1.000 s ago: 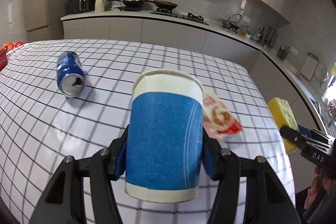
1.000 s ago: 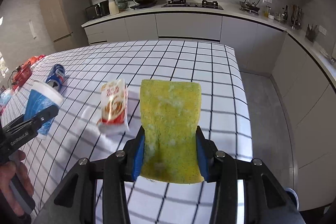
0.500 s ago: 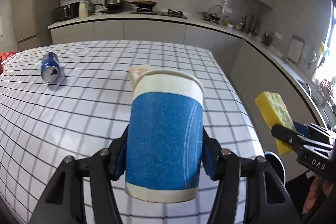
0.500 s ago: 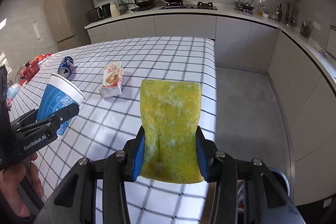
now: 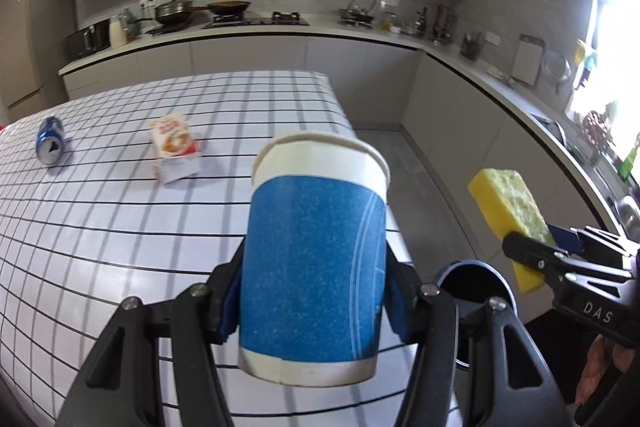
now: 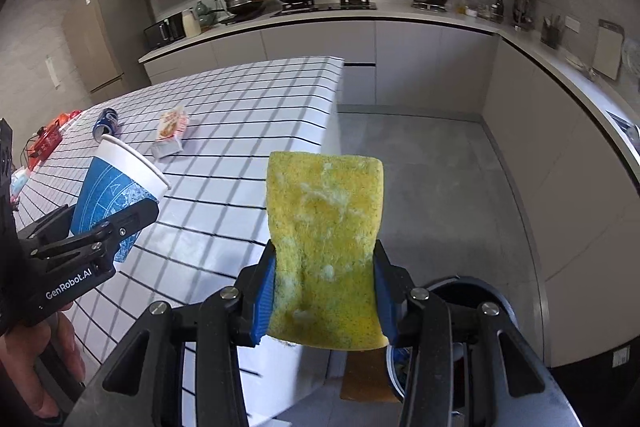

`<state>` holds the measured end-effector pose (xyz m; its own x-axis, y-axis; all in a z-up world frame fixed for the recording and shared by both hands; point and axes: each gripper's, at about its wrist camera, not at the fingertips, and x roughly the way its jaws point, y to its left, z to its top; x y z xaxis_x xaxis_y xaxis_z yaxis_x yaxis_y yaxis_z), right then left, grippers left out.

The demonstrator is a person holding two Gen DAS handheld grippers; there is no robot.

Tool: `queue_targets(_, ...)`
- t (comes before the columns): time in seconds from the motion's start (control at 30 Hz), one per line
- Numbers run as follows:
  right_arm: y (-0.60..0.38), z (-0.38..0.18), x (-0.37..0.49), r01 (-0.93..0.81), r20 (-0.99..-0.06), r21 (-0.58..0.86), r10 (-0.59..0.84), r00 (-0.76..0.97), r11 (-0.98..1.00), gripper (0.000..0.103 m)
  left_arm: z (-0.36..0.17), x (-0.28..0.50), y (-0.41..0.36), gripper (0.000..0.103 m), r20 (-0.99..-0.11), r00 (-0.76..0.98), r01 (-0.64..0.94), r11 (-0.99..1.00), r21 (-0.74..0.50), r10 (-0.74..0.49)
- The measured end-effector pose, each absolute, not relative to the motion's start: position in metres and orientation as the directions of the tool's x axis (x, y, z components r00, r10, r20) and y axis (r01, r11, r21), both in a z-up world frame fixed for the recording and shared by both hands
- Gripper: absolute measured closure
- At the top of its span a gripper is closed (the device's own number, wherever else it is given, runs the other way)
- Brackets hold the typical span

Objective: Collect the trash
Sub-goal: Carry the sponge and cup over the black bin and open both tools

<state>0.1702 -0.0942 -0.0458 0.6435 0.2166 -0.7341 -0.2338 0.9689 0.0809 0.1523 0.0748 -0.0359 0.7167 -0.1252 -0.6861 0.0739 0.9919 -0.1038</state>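
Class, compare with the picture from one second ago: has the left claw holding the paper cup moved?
Yes. The left claw with the paper cup has swung right, off toward the table edge: the soda can slid far left, and the trash bin now shows.

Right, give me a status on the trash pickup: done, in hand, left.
Done: nothing is visibly binned yet. In hand: the left gripper is clamped on the blue paper cup, the right gripper on the yellow sponge, both near the table edge with the bin on the floor below. Left: the blue can and the snack packet lie on the checked table.
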Motion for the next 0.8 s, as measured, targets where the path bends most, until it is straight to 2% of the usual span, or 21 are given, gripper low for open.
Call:
queue_targets(0.33,-0.205,-0.064,0.142,-0.153,-0.755,0.051,0.138,0.641,0.987,0.058,-0.044,0.149,-0.029,0.044,-0.702,0.665,0.242,0.963,-0.120,-0.255)
queue_targets(0.5,-0.258,-0.091,0.130,-0.143,-0.794,0.044,0.121,0.596,0.989,0.058,-0.071,0.150,-0.089,0.044,-0.744,0.592,0.318,0.938,-0.138,-0.310)
queue_targets(0.8,-0.321,-0.163,0.124,-0.222,-0.865,0.039,0.144,0.480,0.974,0.057,-0.143,0.153,-0.151,0.044,-0.838,0.461,0.360,0.924,-0.126,-0.293)
